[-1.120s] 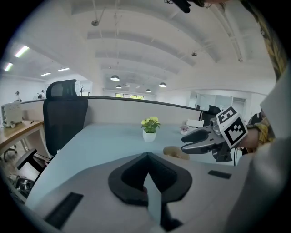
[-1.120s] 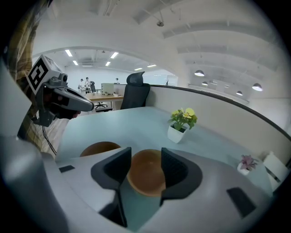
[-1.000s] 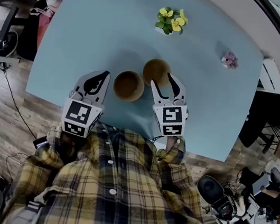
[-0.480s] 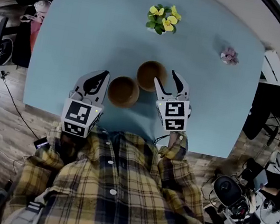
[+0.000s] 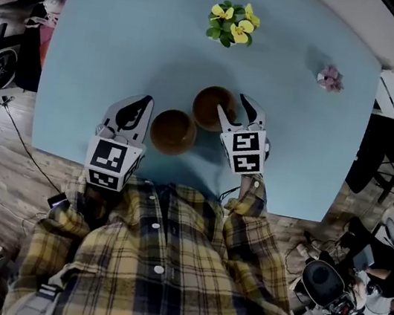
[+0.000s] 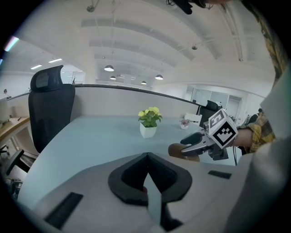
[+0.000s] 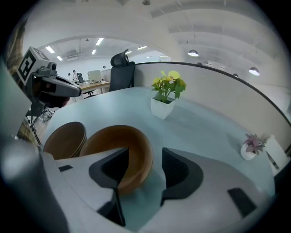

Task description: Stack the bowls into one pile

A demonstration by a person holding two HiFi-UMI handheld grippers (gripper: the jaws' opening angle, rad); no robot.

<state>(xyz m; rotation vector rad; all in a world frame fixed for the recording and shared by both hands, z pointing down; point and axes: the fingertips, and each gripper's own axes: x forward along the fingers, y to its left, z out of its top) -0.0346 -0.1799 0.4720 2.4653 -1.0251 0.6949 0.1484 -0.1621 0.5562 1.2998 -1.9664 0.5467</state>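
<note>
Two brown wooden bowls sit side by side on the light blue table [image 5: 128, 35]. The nearer bowl [image 5: 173, 131] lies just right of my left gripper [image 5: 145, 103], which is shut and holds nothing; its closed jaws [image 6: 146, 176] point over bare table. The farther bowl [image 5: 212, 107] sits at my right gripper [image 5: 234, 107]. That gripper [image 7: 144, 159] is open, its jaws have just been opening, and they straddle the near rim of this bowl [image 7: 119, 150] without pressing on it. The other bowl [image 7: 65, 139] shows to its left.
A white pot with yellow flowers [image 5: 233, 25] stands at the table's far middle, and a small pink plant [image 5: 329, 79] at the far right. A black office chair [image 6: 50, 107] stands beyond the table's left side. The near table edge runs just below both grippers.
My right gripper has come down and forward, and its left finger now reaches over the farther bowl's rim. The left gripper has edged forward beside the nearer bowl.
</note>
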